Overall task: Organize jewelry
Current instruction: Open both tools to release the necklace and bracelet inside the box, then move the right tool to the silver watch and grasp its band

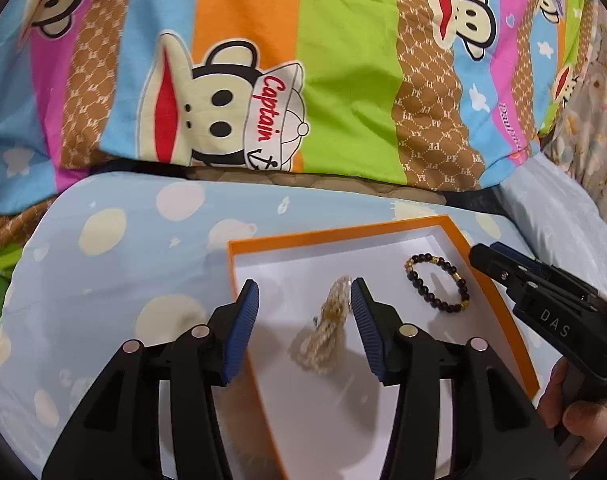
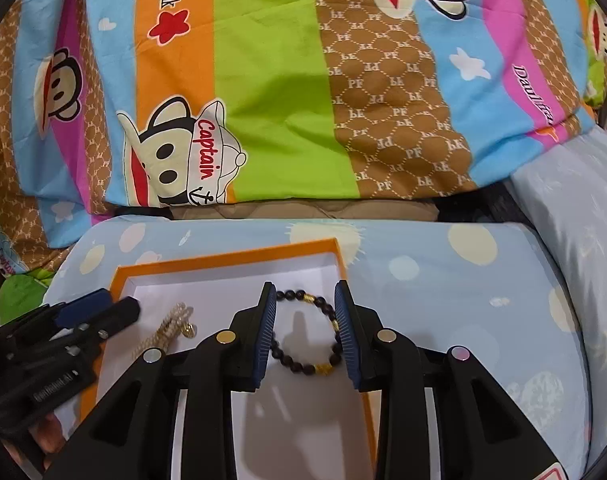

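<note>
An orange-rimmed box (image 1: 343,233) with a white floor lies on a pale blue pillow. A pale golden bead bracelet (image 1: 327,332) lies bunched on its floor, and a dark bead bracelet (image 1: 437,282) with gold beads lies to its right. My left gripper (image 1: 305,300) is open above the box, with the pale bracelet between its fingers and not gripped. My right gripper (image 2: 305,304) is open over the dark bracelet (image 2: 307,334), which lies flat between its fingers. The box rim (image 2: 227,258) and pale bracelet (image 2: 171,328) also show in the right wrist view.
The pale blue pillow (image 1: 123,264) with cream dots carries the box. A bright striped monkey-print quilt (image 1: 343,80) is heaped behind it. A second pale pillow (image 2: 575,248) lies at the right. The right gripper's body (image 1: 543,300) shows beside the box's right rim.
</note>
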A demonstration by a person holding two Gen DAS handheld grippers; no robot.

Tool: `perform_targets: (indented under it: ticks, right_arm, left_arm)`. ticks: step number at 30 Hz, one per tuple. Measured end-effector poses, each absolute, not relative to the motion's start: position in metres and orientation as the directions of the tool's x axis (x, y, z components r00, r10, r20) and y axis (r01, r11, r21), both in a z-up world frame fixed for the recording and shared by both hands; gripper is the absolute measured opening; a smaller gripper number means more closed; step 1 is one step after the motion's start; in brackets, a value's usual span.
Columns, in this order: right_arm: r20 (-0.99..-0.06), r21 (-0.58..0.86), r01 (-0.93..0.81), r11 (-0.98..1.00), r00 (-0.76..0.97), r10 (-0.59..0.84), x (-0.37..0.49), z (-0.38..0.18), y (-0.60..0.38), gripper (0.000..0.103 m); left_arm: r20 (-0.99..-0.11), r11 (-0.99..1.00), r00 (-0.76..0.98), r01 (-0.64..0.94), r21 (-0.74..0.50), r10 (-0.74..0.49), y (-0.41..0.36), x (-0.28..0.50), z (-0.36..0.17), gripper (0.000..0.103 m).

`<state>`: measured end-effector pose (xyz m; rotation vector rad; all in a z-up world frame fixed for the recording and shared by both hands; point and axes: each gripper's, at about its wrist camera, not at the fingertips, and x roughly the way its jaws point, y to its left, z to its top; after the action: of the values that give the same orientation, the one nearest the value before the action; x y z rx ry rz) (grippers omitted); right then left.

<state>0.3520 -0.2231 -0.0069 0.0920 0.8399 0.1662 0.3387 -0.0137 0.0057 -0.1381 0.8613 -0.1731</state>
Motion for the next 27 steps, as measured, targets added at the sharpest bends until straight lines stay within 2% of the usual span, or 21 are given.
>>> perform_targets:
  ticks: [4, 9, 19, 27]
  right_arm:
    - [-0.742, 0.104, -0.139, 0.985, 0.649, 0.170, 0.315, -0.010, -0.224, 0.030]
    - [-0.754, 0.068, -0.128, 0.989, 0.642, 0.136, 0.279, -0.020, -0.225, 0.028]
    - [-0.774, 0.085, -0.113, 0.990, 0.618, 0.137, 0.232, -0.025, -0.220, 0.026]
    - [-0.764, 0.121, -0.129, 0.984, 0.621, 0.175, 0.213, -0.028, -0.208, 0.026]
  left_arm:
    - [-0.744, 0.977, 0.633, 0.127, -0.171, -0.213, -0.001, 0.299, 0.007, 0.046]
    - [-0.789, 0.979, 0.585, 0.171, -0.109, -0.190, -0.006, 0.258, -0.009, 0.046]
    - [-0.780, 0.990, 0.622, 0.136, 0.031, -0.061, 0.000, 0.247, -0.020, 0.048]
    - [-0.787, 0.994, 0.615, 0.106, 0.012, -0.056, 0.013, 0.241, -0.025, 0.048]
